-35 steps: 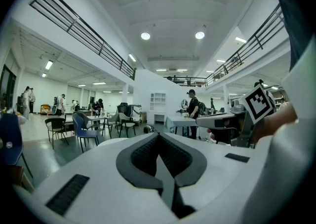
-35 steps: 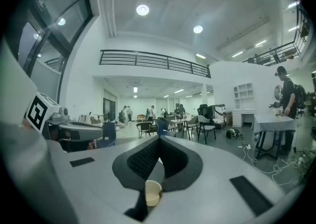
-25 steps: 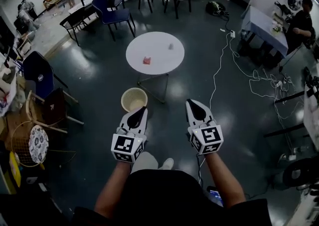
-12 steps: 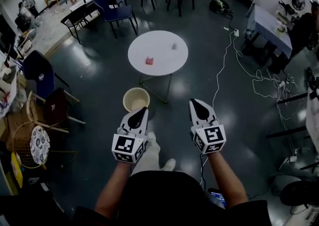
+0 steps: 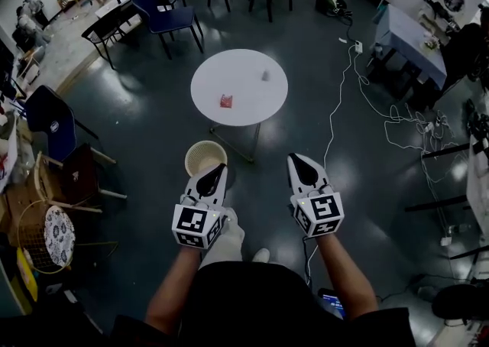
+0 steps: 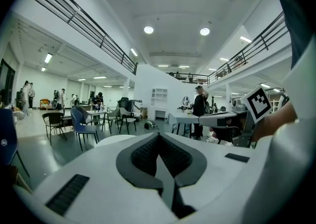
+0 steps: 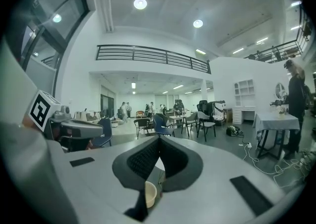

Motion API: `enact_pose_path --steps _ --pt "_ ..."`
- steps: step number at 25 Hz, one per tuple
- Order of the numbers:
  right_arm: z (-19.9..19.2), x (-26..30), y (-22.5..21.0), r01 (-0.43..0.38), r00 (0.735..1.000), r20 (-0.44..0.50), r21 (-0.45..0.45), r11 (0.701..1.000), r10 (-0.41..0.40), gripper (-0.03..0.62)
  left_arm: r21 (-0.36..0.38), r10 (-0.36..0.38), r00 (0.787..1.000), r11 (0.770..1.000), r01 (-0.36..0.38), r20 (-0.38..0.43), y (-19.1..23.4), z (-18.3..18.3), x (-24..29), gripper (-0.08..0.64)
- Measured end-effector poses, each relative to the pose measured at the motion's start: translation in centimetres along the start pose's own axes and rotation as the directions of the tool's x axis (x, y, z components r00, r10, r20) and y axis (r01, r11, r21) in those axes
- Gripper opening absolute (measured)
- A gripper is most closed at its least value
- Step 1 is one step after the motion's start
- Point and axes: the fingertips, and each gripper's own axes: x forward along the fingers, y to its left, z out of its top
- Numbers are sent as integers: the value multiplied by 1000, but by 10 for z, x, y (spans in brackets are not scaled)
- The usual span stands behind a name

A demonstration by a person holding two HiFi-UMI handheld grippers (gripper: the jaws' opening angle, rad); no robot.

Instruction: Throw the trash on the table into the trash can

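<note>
Two grippers are held out above the dark floor, both short of the round white table (image 5: 252,112). At the left, the cream trash can (image 5: 200,156) stands on the floor just beside the table's near edge, toward its left side. The left gripper (image 5: 217,167) has its tip over the can's near rim in the head view; its jaws are pressed together with nothing between them. On the table, a small red piece of trash (image 5: 225,101) lies left of centre, nearer the near edge. A small pale piece of trash (image 5: 265,75) lies right of centre, nearer the far edge, well apart from the red one. The right gripper (image 5: 295,158) is likewise closed and empty. A white cable (image 5: 334,108) trails over the floor right of the table.
</note>
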Motion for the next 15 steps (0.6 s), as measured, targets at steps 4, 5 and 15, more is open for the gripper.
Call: enact_pose_path --steps 4,5,15 --pt "4 38 -10 3 1000 -12 -10 1000 -3 17 -11 -10 1000 1000 10 -7 29 2 31 8" --pt "5 47 -13 6 1000 -15 -11 1000 -6 17 -12 -12 1000 1000 12 -7 36 3 39 8" --pt "28 130 -35 35 999 -31 -20 999 -35 17 -8 -26 999 1000 26 -29 107 17 98 8"
